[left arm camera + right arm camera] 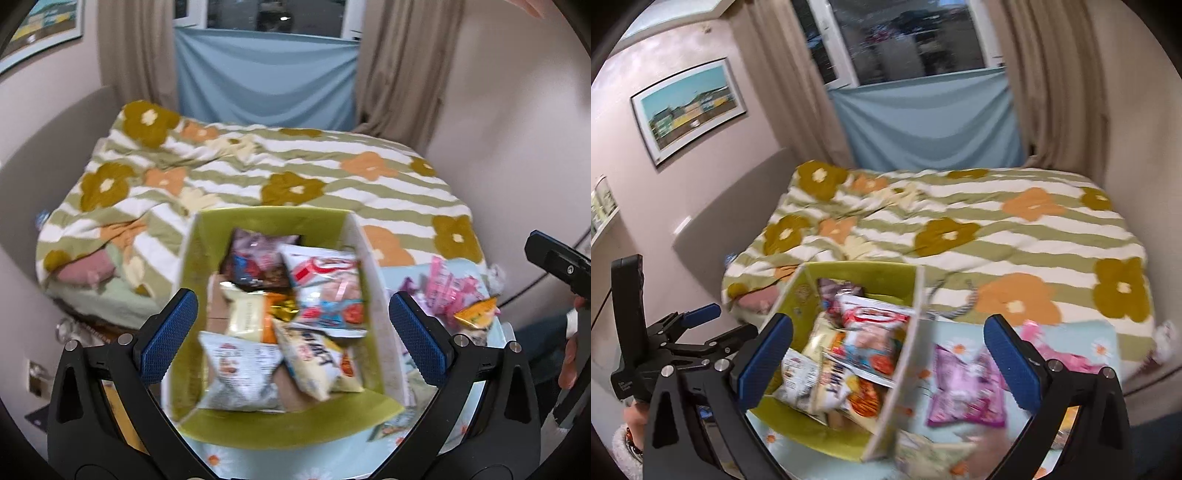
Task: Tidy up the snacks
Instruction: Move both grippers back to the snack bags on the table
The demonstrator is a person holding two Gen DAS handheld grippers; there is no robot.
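Observation:
A green-lined box with white outer walls holds several snack bags and stands on a light blue daisy cloth. My left gripper is open and empty, hovering above the box. The box also shows in the right wrist view at lower left. My right gripper is open and empty, above the box's right wall. A purple snack bag and a pink bag lie on the cloth right of the box. The pink bag and an orange packet also show in the left wrist view.
A bed with a green-striped flower duvet lies behind the box. A blue sheet hangs under the window between beige curtains. The other gripper shows at the right edge and at the left. A framed picture hangs on the left wall.

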